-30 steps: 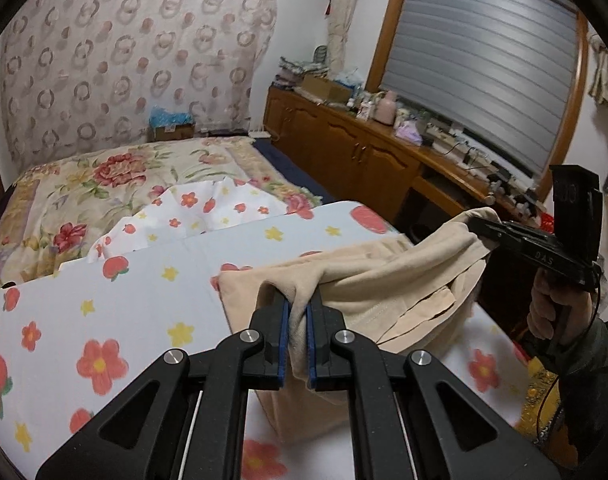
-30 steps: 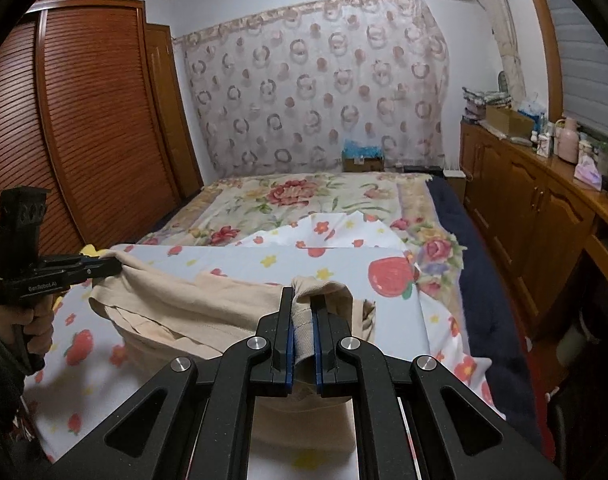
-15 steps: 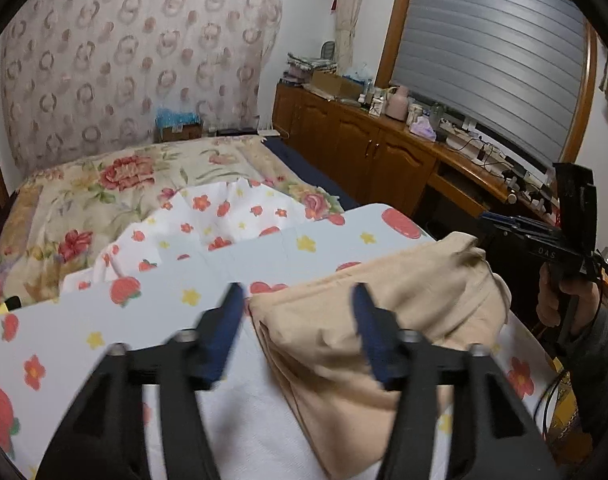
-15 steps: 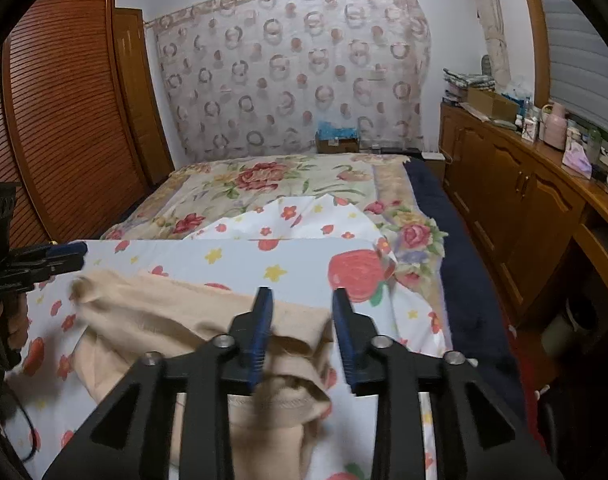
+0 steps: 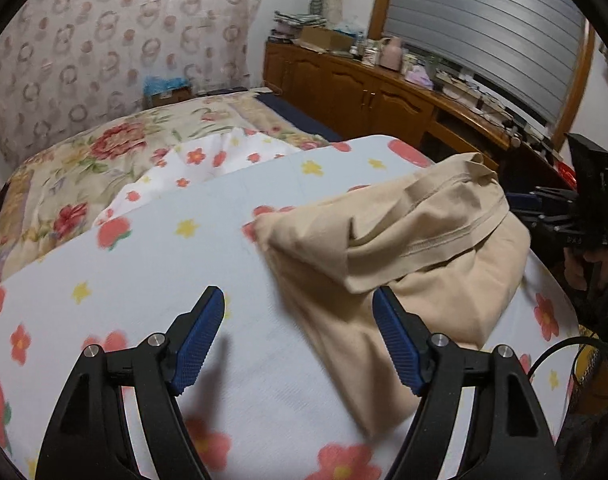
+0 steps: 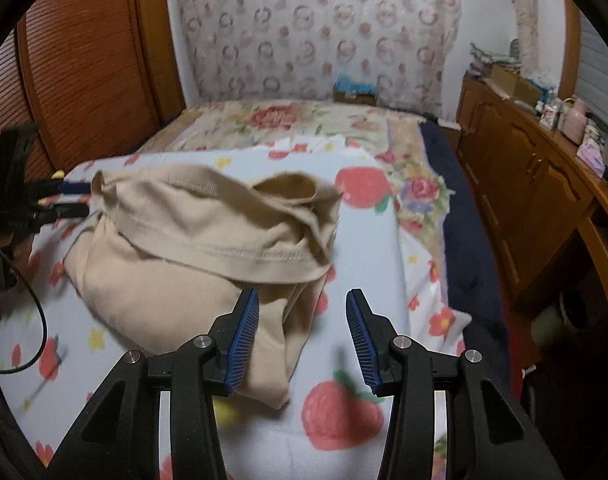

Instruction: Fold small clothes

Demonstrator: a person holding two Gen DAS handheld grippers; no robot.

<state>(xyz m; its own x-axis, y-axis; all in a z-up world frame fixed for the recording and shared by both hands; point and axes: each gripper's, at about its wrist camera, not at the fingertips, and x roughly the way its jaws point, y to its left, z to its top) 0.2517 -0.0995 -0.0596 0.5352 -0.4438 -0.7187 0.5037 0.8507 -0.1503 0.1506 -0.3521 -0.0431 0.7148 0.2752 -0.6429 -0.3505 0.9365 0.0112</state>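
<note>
The left gripper (image 5: 298, 334) stands wide apart with nothing pinched; its jaws have just been opening, and the beige garment (image 5: 404, 256) lies loose on the sheet, its near edge reaching in between the blue pads on the right-hand side without being pressed by them. The right gripper (image 6: 302, 334) is parted about half as far, its jaws also just opened, and the same garment (image 6: 208, 248) lies mostly to the left of it, one lower corner running under and just past the left pad, free of any grip. The garment sits in a rumpled, half-folded heap, a stitched hem doubled over the top. It rests on a white sheet (image 5: 144, 280) printed with red flowers, yellow stars and strawberries, spread over a floral bedspread (image 6: 304, 120). Both grippers tilt downward towards the bed. In the left wrist view a hand (image 5: 588, 268) grasps the right gripper's handle at the far right edge, a cable trailing below it.
</note>
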